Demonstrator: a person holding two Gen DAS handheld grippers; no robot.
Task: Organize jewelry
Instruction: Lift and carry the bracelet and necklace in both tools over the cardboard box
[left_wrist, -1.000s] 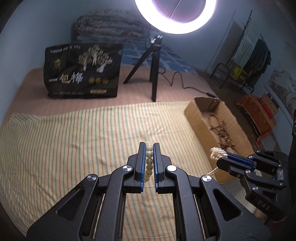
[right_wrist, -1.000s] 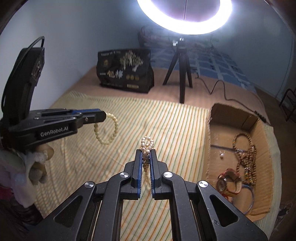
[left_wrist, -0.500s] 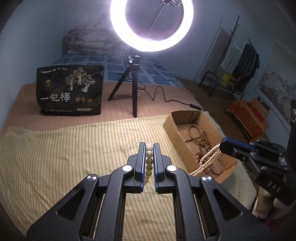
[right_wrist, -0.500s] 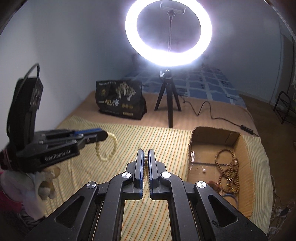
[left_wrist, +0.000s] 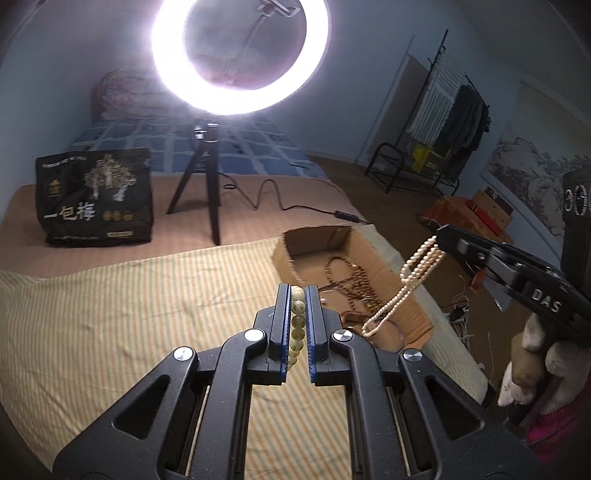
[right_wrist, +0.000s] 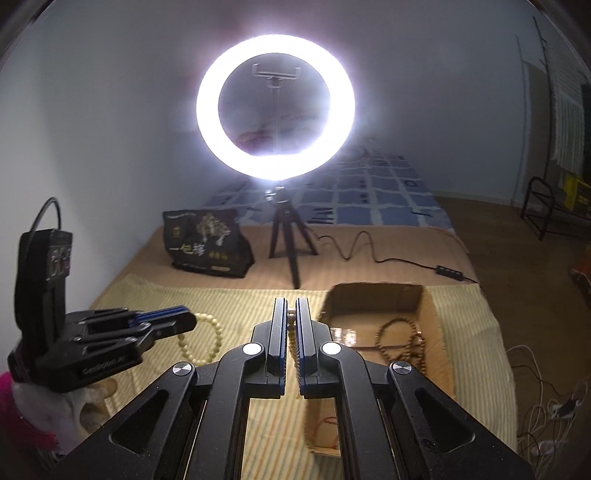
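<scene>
Your left gripper (left_wrist: 298, 295) clamping pale green bead bracelet (left_wrist: 297, 325), dangling above striped sheet (left_wrist: 129, 314). Your right gripper (right_wrist: 291, 308) pinching pearl strand (left_wrist: 410, 280), hanging over cardboard box (left_wrist: 317, 240) holding wooden bead necklaces (left_wrist: 351, 277).

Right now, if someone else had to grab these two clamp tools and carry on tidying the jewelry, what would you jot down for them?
Left gripper: shut on the pale bead bracelet, held in the air over the striped cloth.
Right gripper: shut on the pearl strand, which dangles over the cardboard box.
Done: brown wooden beads and a few other pieces already lie in the box.
Left: probably lower each piece into the box and release, the pearl strand first since it hangs closest.
</scene>
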